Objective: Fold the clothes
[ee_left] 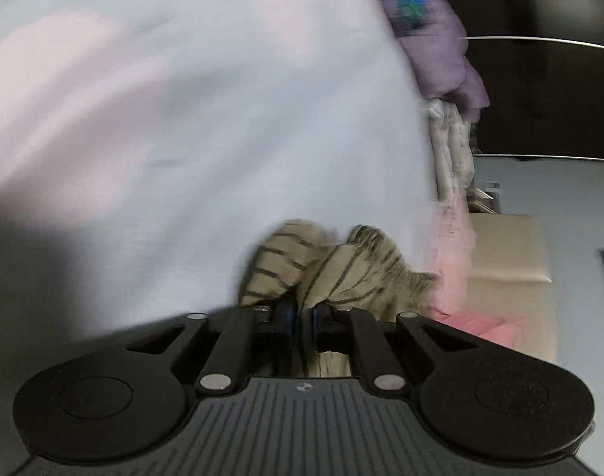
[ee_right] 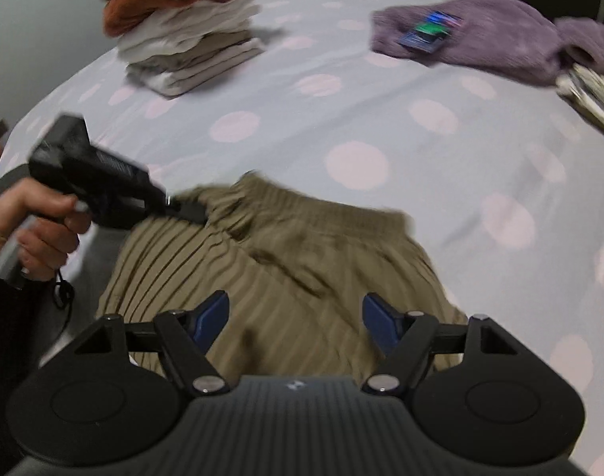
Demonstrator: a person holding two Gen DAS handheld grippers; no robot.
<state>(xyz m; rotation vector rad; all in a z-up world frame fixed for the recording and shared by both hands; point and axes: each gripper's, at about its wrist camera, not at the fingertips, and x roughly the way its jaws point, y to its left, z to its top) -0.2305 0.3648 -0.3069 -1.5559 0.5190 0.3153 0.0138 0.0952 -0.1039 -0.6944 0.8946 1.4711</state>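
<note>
Left claw point(ee_left: 305, 317): jaws pinched tight on a bunch of the khaki pleated garment point(ee_right: 278, 277), at the left end of its elastic waistband. Right claw point(ee_right: 294, 317): jaws spread wide, empty, hovering above the pleats without contact. Garment lies on the dotted bedsheet point(ee_right: 341, 99), lower part hidden under the claw body. Folded stack point(ee_right: 187, 39) and purple sweater point(ee_right: 480, 39) sit well apart.

Risk, judged: single-corner grip lets the pleats drag and bunch; thin pinch may slip off the elastic if pulled hard.
</note>
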